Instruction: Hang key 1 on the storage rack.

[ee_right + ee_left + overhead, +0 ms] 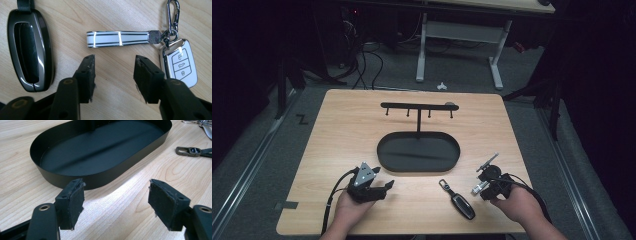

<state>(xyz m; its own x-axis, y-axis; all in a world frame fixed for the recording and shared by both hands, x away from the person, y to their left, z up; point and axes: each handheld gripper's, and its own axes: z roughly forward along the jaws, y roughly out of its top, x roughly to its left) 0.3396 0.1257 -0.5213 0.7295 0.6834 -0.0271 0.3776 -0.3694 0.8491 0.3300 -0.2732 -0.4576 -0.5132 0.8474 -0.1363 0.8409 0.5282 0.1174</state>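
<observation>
A black key fob lies on the table near the front edge, its strap clip pointing toward the tray; it lies at the left of the right gripper view. A white key fob with a white strap and a carabiner lies just beyond my right gripper. That gripper hovers open above bare wood between the two fobs, holding nothing. My left gripper rests open and empty in front of the black oval tray.
The tray sits mid-table and carries a post with a hook bar on top. The black fob's clip lies to the right of the tray. Behind the table stand desk legs and cables on the floor.
</observation>
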